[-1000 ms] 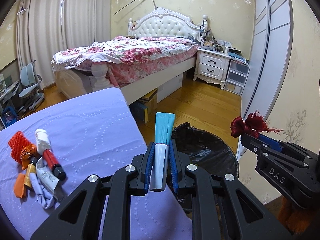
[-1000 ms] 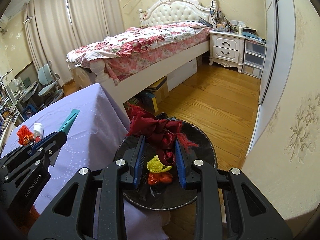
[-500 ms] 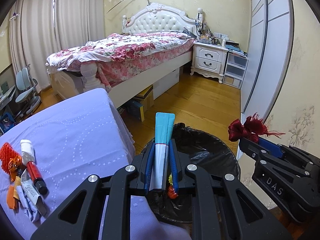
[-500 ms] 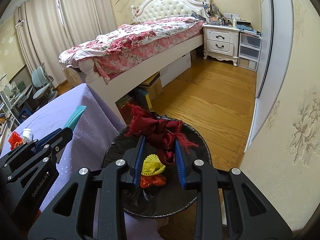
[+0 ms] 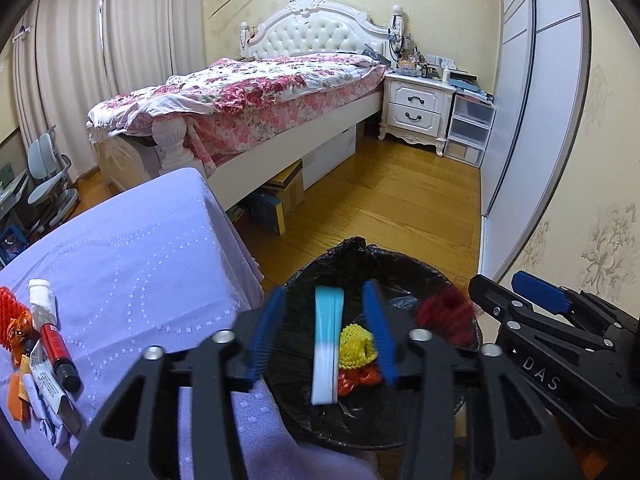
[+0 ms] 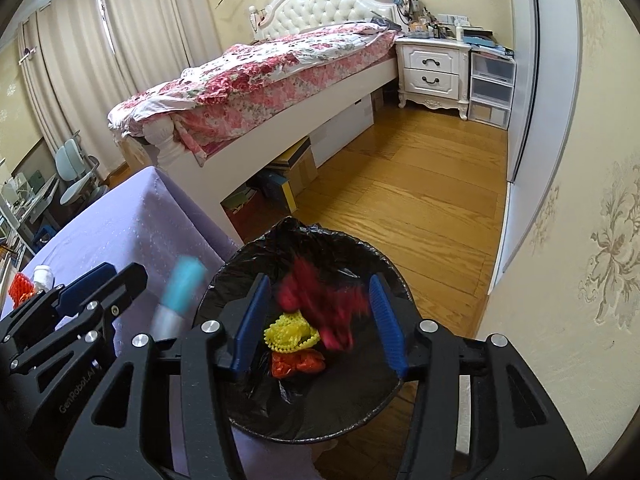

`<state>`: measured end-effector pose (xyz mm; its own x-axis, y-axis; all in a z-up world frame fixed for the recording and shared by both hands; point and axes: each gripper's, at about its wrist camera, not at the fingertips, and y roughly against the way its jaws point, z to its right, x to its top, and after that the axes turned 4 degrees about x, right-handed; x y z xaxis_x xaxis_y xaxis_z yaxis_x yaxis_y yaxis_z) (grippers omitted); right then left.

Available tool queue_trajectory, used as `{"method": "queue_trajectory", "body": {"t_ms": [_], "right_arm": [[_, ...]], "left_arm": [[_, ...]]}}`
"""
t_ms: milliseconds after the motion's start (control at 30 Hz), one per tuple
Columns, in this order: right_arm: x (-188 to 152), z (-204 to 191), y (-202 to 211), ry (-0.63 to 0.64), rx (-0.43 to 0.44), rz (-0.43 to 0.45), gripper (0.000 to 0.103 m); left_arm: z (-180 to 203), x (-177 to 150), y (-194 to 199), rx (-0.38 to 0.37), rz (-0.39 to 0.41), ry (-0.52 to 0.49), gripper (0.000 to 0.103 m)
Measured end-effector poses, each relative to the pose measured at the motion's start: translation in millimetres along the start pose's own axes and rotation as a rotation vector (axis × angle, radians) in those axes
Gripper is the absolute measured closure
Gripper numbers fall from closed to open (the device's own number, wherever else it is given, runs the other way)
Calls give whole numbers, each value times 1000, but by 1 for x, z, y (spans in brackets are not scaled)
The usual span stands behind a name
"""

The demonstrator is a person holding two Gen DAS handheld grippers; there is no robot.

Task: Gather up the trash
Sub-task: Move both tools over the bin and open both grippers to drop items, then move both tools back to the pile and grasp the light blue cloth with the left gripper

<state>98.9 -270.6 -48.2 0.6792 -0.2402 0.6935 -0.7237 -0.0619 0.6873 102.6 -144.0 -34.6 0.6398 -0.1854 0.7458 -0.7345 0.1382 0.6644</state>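
A black-lined trash bin (image 5: 440,276) (image 6: 384,268) stands on the floor beside the purple-clothed table (image 5: 132,248). My left gripper (image 5: 326,332) is open above the bin; a blue-and-white wrapper (image 5: 327,344) falls between its fingers, blurred in the right wrist view (image 6: 176,300). My right gripper (image 6: 320,324) is open over the bin; a red fabric scrap (image 6: 320,304) drops blurred between its fingers, also in the left wrist view (image 5: 444,312). Yellow mesh (image 6: 290,332) and red-orange trash (image 6: 298,362) lie in the bin.
More trash lies at the table's left: an orange mesh piece (image 5: 10,312), a red-and-white tube (image 5: 52,340), wrappers (image 5: 44,396). A bed (image 5: 248,92), nightstand (image 5: 418,108), boxes under the bed (image 5: 280,196) and wardrobe doors (image 5: 520,100) surround the wooden floor.
Both grippers have opened over the bin. The blue-and-white wrapper and the red fabric scrap have left the fingers and are falling into the bin.
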Motion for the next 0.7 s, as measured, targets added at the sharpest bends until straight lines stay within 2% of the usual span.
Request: {"method": "queue_trajectory", "body": {"t_ms": [67,267,467,700], "right_arm": [[0,2,-1,-4,-8,-1,50],[-1,4,3,-2,-31,11,45],[-2,1,10,0,-31,21,40],[-8,-18,19,28,5,14,38]], "left_arm": [[-1,0,1,2,1,8,40],[-3,0,5,22,13,11,30],[-10,-4,16,67,22,5,29],[-42,-16,32,129,3,44,29]]}}
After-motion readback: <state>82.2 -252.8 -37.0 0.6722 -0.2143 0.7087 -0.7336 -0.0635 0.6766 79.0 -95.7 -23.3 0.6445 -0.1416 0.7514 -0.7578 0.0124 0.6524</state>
